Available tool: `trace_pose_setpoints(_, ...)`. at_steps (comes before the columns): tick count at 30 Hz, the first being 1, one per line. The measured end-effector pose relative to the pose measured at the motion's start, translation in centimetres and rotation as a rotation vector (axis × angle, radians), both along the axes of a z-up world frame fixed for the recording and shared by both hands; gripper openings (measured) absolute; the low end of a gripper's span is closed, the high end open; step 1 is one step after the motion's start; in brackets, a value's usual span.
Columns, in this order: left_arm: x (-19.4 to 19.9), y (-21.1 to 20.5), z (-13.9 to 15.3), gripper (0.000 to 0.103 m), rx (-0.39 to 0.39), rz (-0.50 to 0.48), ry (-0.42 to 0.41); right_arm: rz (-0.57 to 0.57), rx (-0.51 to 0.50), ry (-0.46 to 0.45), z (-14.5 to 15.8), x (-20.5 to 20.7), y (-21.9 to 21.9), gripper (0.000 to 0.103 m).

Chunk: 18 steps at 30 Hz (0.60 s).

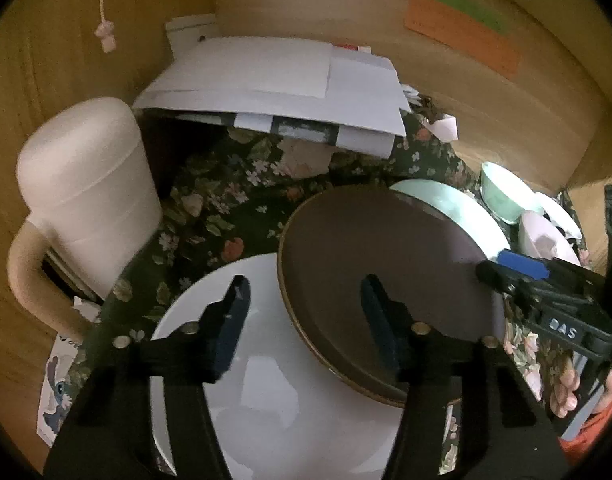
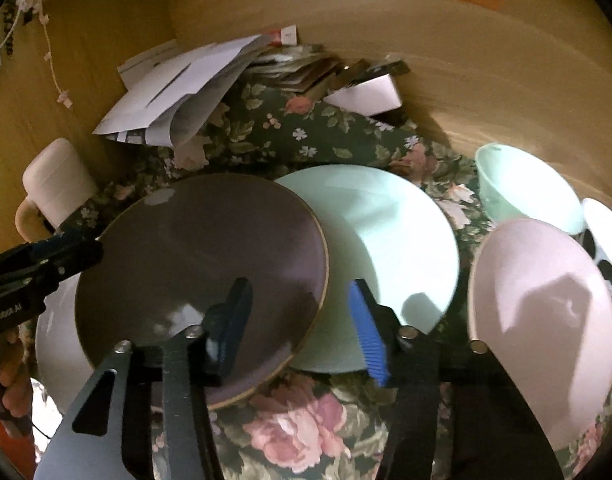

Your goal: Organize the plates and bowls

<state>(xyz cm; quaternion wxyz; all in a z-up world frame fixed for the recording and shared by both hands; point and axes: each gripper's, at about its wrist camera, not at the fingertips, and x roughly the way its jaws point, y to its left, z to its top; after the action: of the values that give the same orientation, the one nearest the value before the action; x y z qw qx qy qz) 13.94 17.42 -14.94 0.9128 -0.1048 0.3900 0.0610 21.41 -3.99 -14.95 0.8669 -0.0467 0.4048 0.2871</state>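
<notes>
A dark brown plate lies partly over a white plate and a mint green plate on a floral cloth. My left gripper is open, its jaws straddling the brown plate's left rim above the white plate. My right gripper is open, its jaws straddling the brown plate's right rim where it overlaps the mint plate. A pink bowl, a mint bowl and a spotted bowl sit to the right.
A cream lidded mug stands at the left. Loose papers lie at the back against wooden walls. The floral cloth covers the surface. Each gripper shows in the other's view: right, left.
</notes>
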Motion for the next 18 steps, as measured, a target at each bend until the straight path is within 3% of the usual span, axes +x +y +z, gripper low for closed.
trace_pose_setpoints(5,0.4,-0.2,-0.5,0.04,0.002,-0.02,0.02,0.004,-0.007,0.043,-0.7,1.2,0.6,0.03)
trace_pose_setpoints(9,0.7,0.0,-0.9,0.034,-0.01,-0.022,0.038,-0.005,-0.031,0.064,-0.9,1.7,0.9,0.029)
trace_pose_setpoints(18,1.2,0.3,-1.9,0.033,-0.08,-0.051,0.066,0.007,-0.006,0.09,-1.3,2.0,1.0,0.03)
